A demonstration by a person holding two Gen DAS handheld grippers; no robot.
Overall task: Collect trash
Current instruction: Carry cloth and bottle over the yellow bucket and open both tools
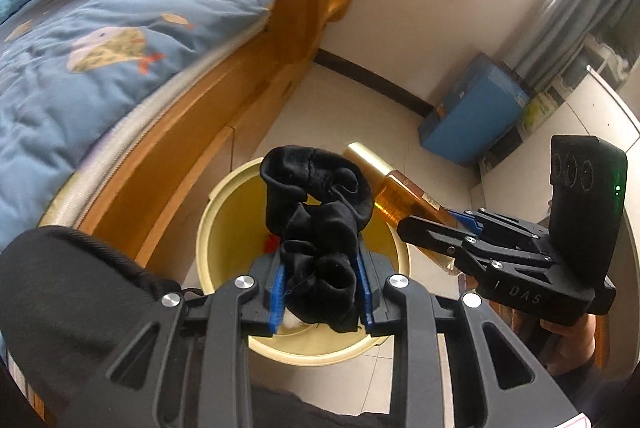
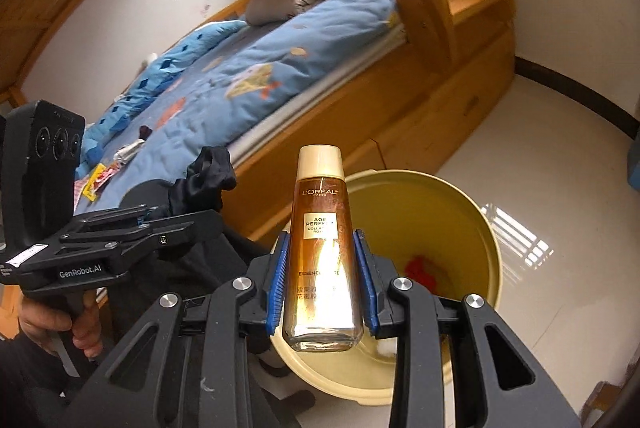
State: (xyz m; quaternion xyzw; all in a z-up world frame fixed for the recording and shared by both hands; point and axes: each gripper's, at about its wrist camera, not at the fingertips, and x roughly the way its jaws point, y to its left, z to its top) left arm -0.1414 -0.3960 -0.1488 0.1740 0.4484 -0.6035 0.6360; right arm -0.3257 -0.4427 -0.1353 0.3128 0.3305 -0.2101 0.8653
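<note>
The left gripper (image 1: 322, 284) was clamped on a bunched black cloth (image 1: 316, 216), held directly above the yellow bin (image 1: 224, 195). Just beside it, the right gripper (image 2: 323, 284) gripped an amber bottle (image 2: 322, 248) with a cream cap, also over the bin's opening. Inside the bin lay a red scrap (image 2: 420, 270), and beside the bin stood the wooden bed (image 2: 420, 99) with more litter (image 2: 100, 179) on its blue quilt (image 1: 120, 27).
</note>
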